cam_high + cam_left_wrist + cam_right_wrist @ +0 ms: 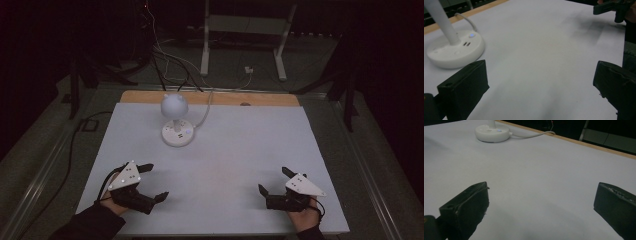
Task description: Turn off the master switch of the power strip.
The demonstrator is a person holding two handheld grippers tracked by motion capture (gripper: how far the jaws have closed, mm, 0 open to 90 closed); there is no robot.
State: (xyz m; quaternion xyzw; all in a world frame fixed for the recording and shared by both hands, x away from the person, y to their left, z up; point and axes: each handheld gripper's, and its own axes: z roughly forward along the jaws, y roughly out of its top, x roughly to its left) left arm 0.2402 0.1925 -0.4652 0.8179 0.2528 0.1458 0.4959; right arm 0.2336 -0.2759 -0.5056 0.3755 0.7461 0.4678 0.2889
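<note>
sitting at the near edge, left gripper (150,182) and right gripper (272,181) both gape wide with nothing held, probably staged for a reach. desk lamp (177,120) stands far back left, well apart from both.

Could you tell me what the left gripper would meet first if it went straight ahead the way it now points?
Probably nothing soon. The left gripper, fingers wide open, points across bare white table. The lamp base lies left of that line, and the right gripper right of it, though depth is unclear.
</note>
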